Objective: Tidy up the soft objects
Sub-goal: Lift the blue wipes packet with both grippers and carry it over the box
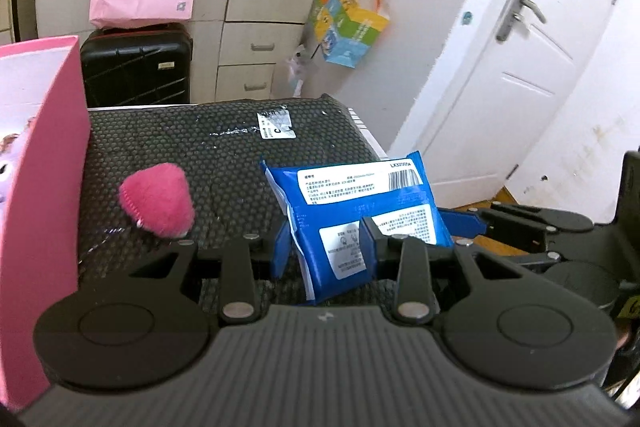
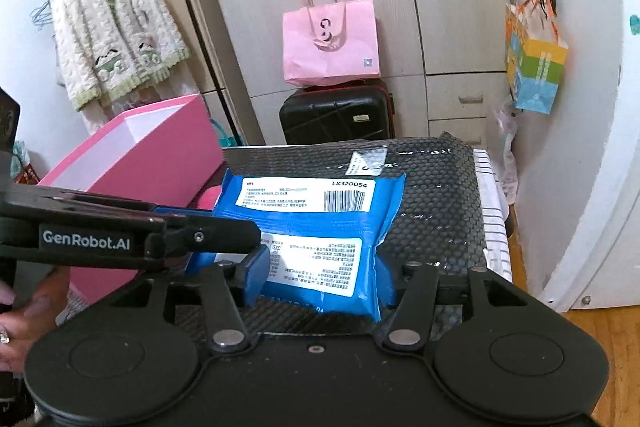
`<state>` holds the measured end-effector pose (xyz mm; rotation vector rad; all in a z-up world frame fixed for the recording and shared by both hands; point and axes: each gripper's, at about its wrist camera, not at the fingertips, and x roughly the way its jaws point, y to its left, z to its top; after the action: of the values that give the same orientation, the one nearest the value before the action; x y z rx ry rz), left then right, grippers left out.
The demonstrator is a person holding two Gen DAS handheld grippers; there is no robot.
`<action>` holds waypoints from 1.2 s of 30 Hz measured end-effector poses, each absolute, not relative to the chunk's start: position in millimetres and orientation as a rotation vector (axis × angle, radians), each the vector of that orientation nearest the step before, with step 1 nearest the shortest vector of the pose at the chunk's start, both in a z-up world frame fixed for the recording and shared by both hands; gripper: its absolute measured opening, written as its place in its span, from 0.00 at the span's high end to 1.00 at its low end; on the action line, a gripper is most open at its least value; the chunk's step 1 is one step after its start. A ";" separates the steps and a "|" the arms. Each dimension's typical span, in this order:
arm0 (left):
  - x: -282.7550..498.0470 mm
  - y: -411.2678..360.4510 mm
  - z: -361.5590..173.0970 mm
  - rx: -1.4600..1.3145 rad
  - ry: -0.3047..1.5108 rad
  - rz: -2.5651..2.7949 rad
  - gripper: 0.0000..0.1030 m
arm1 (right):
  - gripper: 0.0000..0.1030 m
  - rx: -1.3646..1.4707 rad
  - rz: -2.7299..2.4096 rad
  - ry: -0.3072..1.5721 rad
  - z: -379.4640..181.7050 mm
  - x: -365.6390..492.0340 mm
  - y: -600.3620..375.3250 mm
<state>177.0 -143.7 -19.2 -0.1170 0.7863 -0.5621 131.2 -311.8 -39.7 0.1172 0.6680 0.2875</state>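
Note:
A blue wet-wipes pack stands tilted on a black bubble-wrap parcel. My left gripper is shut on the pack's near lower corner. My right gripper has its blue pads on both sides of the same pack and is shut on it. The left gripper's arm crosses the right wrist view from the left. A pink fuzzy pouch lies on the parcel left of the pack. An open pink box stands at the parcel's left edge.
A black suitcase with a pink paper bag on top stands behind the parcel, before a wardrobe. A colourful bag hangs on the wall at right. A white door is at right. A cream cardigan hangs at left.

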 end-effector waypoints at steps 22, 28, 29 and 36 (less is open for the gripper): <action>85.7 -50.3 7.7 -0.167 0.766 -0.725 0.67 | 0.35 0.053 0.411 0.730 2.4 44.1 -245.8; 61.7 -21.1 9.8 -0.172 0.786 -0.745 0.67 | 0.35 0.048 0.476 0.774 7.5 32.4 -224.8; 58.7 -16.4 9.4 -0.177 0.794 -0.747 0.67 | 0.35 0.046 0.489 0.783 7.8 31.3 -221.2; 35.3 18.0 13.0 -0.197 0.824 -0.714 0.67 | 0.35 0.015 0.586 0.815 11.7 22.1 -191.2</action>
<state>35.3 18.0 13.0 -0.1969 0.8245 -0.7145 22.1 -191.2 11.7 0.0145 0.8149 0.5865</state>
